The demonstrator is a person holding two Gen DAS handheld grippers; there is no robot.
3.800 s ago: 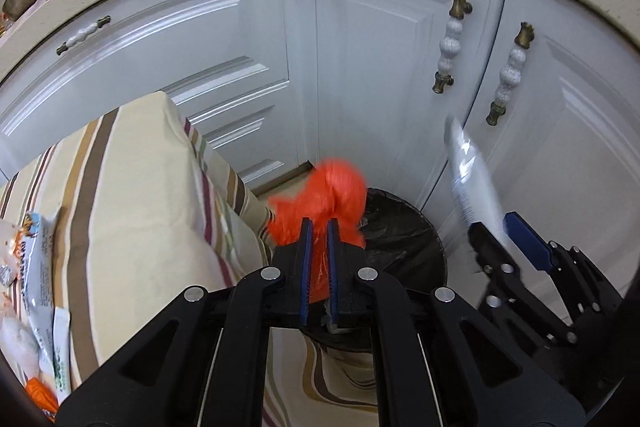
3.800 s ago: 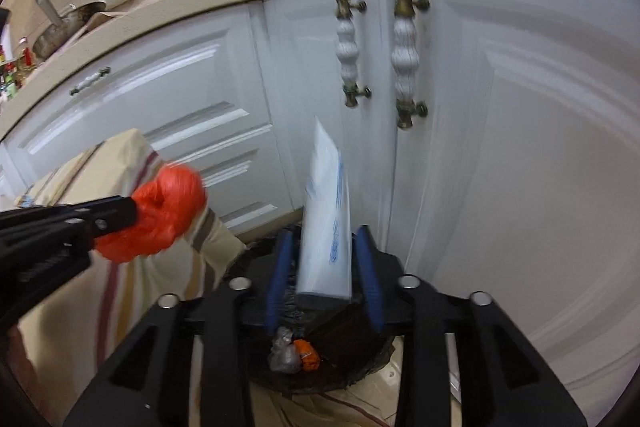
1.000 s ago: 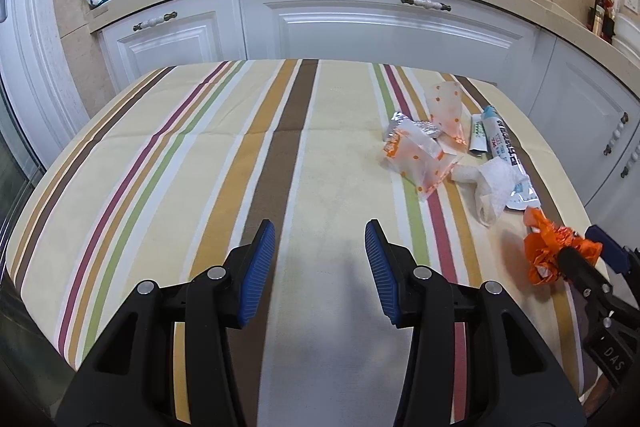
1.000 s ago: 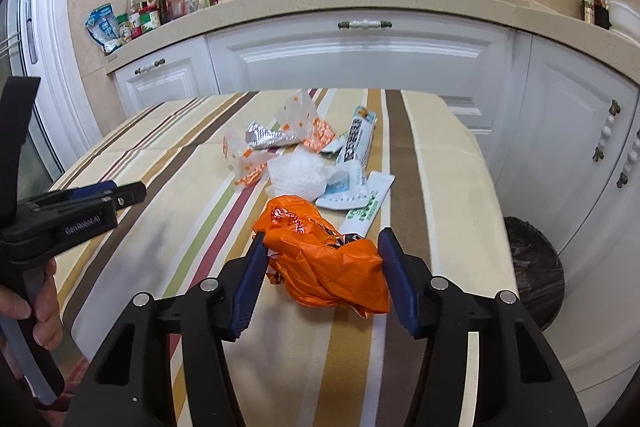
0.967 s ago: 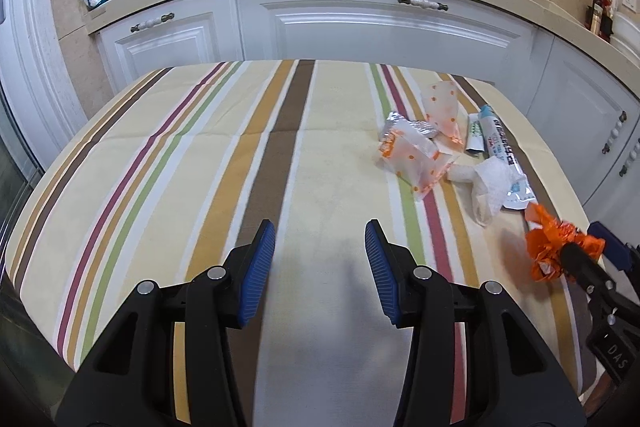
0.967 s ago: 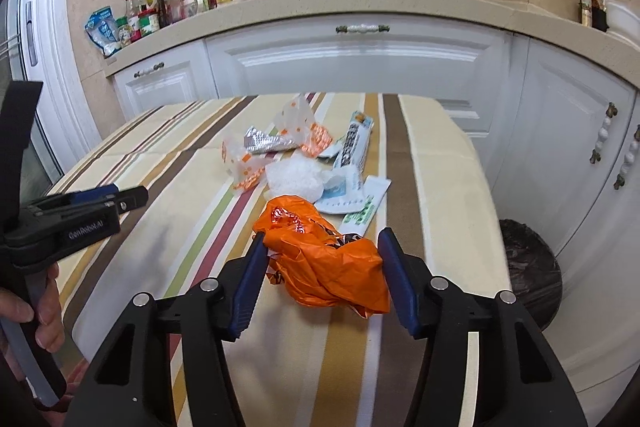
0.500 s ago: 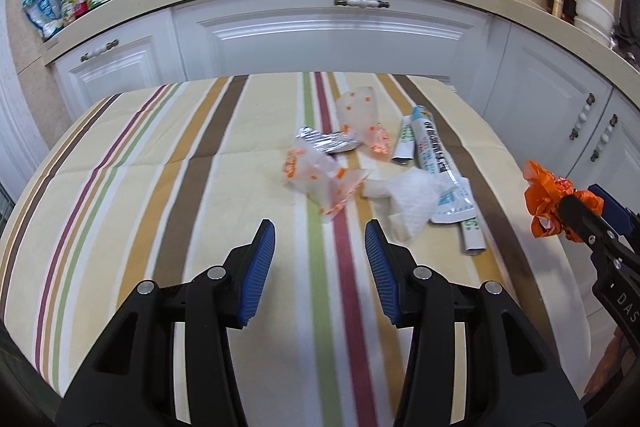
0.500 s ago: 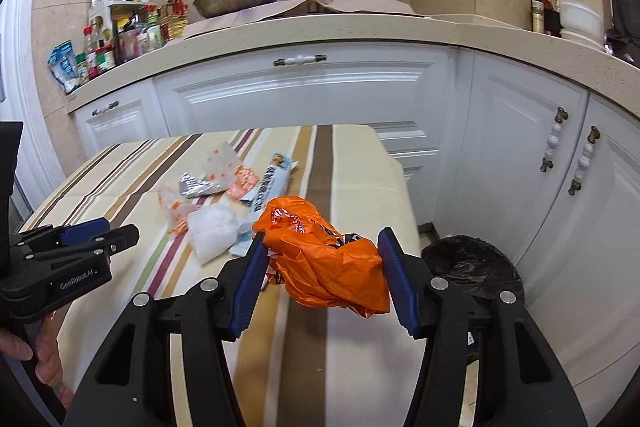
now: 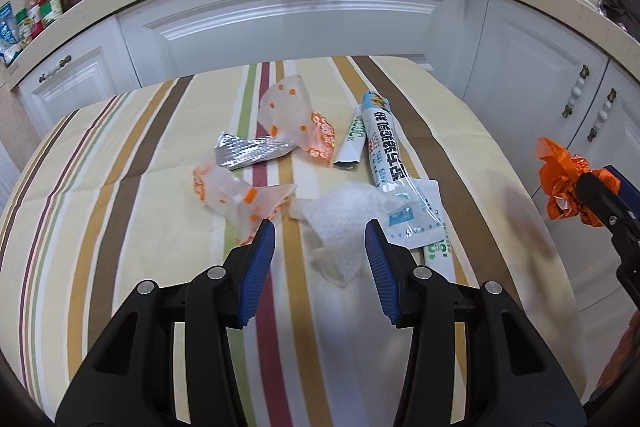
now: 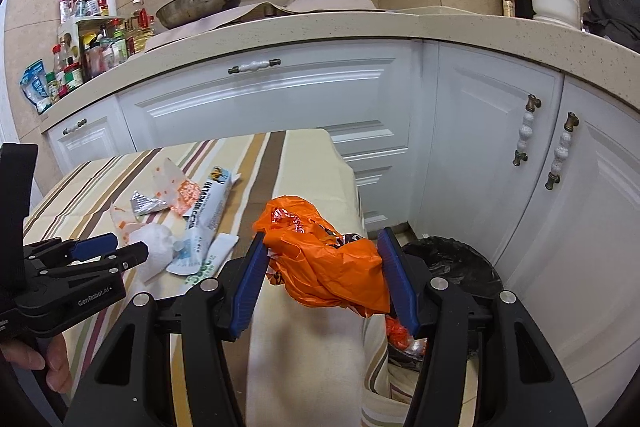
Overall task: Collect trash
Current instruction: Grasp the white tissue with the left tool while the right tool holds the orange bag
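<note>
Right gripper is clamped on a crumpled orange plastic bag, both blue pads pressing into it from either side, jaws roughly half spread around the wad. The bag is glossy, knotted and creased, with a bit of printed pattern showing near its top; its long axis runs across the jaws, sagging down toward the right pad, and it hangs in the air off the right edge of the striped tablecloth. Below and to the right, a black-lined trash bin stands on the floor by the white cabinet doors, with some orange and silver scraps already inside. Over to the left gripper: jaws spread about halfway, nothing between the pads, hovering over a crumpled white tissue near the tablecloth's right side. Around it lie a clear wrapper with orange dots, a silver foil wrapper, and a long blue-and-white packet pointing toward the far edge.
</note>
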